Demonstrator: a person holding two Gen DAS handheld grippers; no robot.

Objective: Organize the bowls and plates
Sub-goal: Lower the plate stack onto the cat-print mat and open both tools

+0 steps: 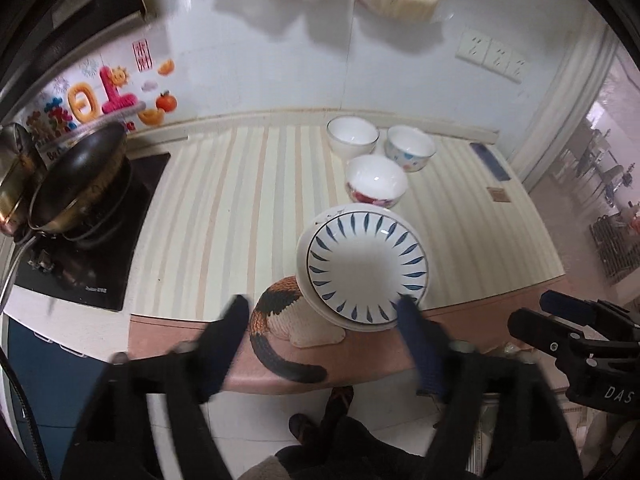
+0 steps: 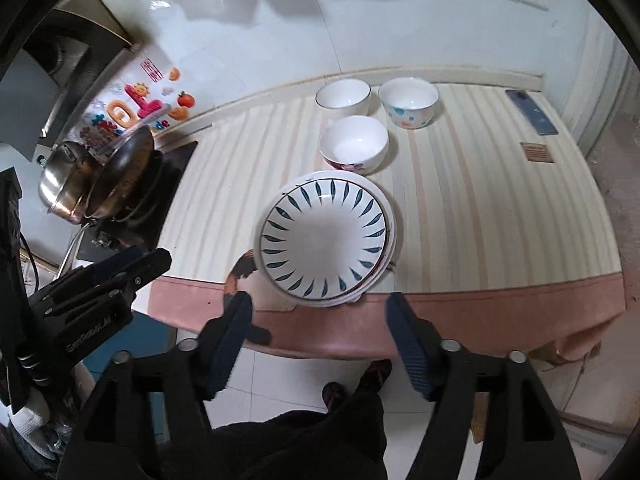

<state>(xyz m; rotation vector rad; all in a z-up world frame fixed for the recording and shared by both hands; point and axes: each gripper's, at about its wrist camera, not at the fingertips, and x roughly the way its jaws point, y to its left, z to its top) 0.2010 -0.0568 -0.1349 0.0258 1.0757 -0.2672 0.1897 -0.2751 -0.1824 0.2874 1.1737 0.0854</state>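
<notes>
While both sets of tongs are hanging released and empty over the near edge, left tongs and right tongs, the plate stack is sitting right at the lip of the worktop, partly on a knitted cat-shaped mat. That uneven footing is asking for trouble: a nudge could be tipping the stack floorward. Further back, three bowls are waiting unstacked, clustered close enough that reaching for one risks knocking its neighbours.
</notes>
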